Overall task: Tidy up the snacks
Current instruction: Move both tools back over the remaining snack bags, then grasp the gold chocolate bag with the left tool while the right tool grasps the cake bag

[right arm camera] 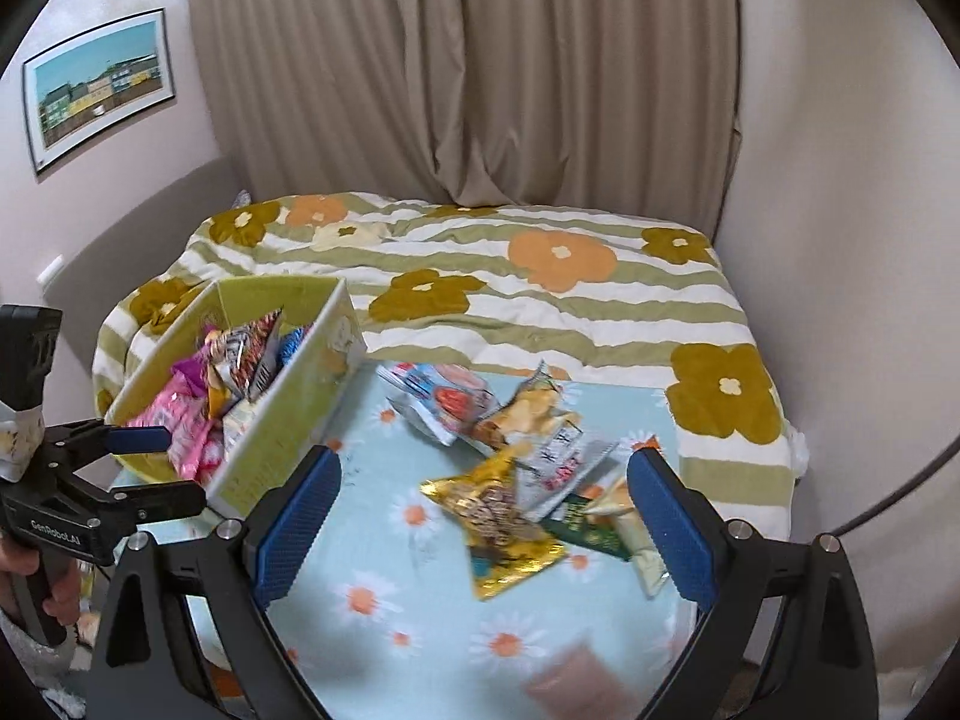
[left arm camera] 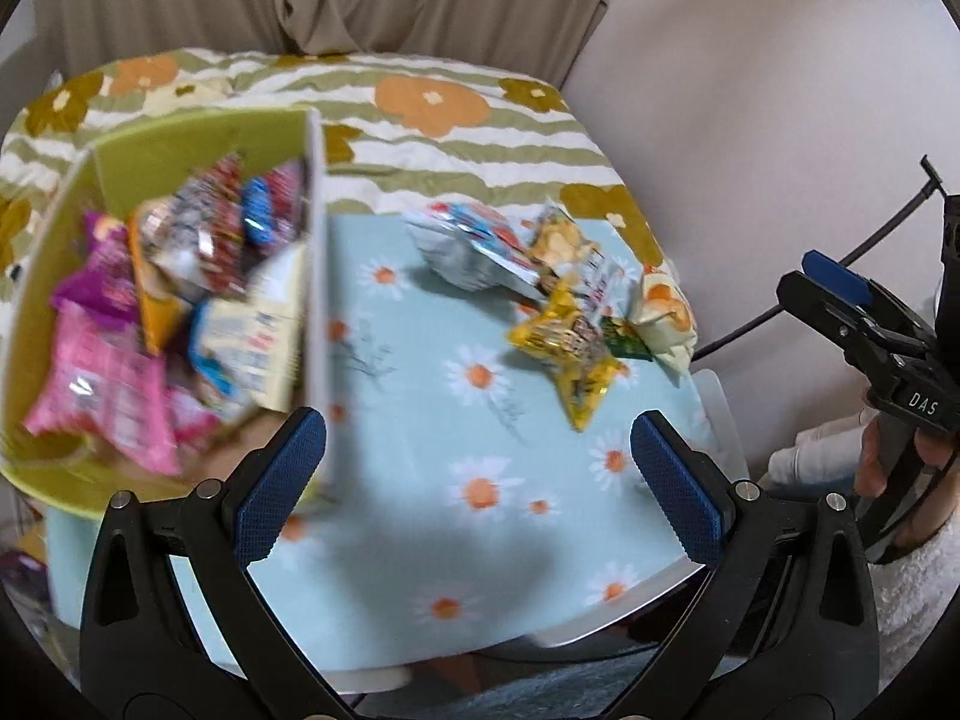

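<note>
Snacks in the green box [right arm camera: 282, 420] blur together; beside it loose packets [right arm camera: 510, 498]; both grippers, left [left arm camera: 477, 468] and right [right arm camera: 483, 510], gape empty

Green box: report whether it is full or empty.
Partly full. The green box holds several snack packets, pink ones nearest, while more packets lie outside on the table.

Soft even indoor light, motion blur (worst on snacks [left arm camera: 180, 300]), fisheye-warped edges.

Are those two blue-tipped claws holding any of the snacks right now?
No, nothing is held. The left gripper and the right gripper are both open and empty above the daisy-print table, with the loose snack packets lying untouched.
</note>
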Tool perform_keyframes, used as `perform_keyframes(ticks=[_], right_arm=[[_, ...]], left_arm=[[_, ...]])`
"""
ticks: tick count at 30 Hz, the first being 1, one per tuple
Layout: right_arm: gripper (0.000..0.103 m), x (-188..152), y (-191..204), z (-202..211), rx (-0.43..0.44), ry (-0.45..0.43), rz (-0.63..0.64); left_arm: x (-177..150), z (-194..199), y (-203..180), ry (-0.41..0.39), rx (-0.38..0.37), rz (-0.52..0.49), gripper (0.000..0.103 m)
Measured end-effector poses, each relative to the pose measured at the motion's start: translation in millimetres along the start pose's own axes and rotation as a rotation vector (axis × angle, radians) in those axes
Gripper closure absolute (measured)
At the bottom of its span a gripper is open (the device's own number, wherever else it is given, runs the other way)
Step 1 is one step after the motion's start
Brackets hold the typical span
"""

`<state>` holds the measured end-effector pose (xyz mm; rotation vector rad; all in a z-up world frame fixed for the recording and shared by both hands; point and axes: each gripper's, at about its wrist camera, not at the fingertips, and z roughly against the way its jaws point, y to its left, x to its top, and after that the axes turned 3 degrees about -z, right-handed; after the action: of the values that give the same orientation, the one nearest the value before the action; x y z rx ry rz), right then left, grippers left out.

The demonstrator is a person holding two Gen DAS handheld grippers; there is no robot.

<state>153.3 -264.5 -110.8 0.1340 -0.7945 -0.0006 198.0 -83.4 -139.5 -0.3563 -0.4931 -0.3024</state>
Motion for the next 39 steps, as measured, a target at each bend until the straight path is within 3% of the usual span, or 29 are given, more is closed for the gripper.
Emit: perform_keyframes(ticks=[7, 13, 23, 29, 34, 39], right_arm=[[0.007, -15, -72, -32, 0.055, 0.049, 0.061], [0.008, -31, -120, -72, 0.076, 0.112, 0.087], [0.008, -48, -146, -133, 0.140, 0.202, 0.127], [0.008, -54, -145, -151, 0.151, 0.235, 0.206], [0.008, -58, -145, -165, 0.175, 0.268, 0.232], [0.008, -58, -143, -172, 0.180, 0.274, 0.259]], left_arm=[[-4, -56, -47, -0.003, -0.001, 0.098, 0.002], [-3, -116, -66, 0.009, -0.011, 0.179, 0.002], [6, -191, -74, 0.031, 0.022, 0.256, 0.009], [10, -214, -70, 0.054, 0.027, 0.307, 0.018], [10, -230, -69, 0.082, 0.000, 0.335, 0.040], [8, -231, -68, 0.091, -0.013, 0.326, 0.048]])
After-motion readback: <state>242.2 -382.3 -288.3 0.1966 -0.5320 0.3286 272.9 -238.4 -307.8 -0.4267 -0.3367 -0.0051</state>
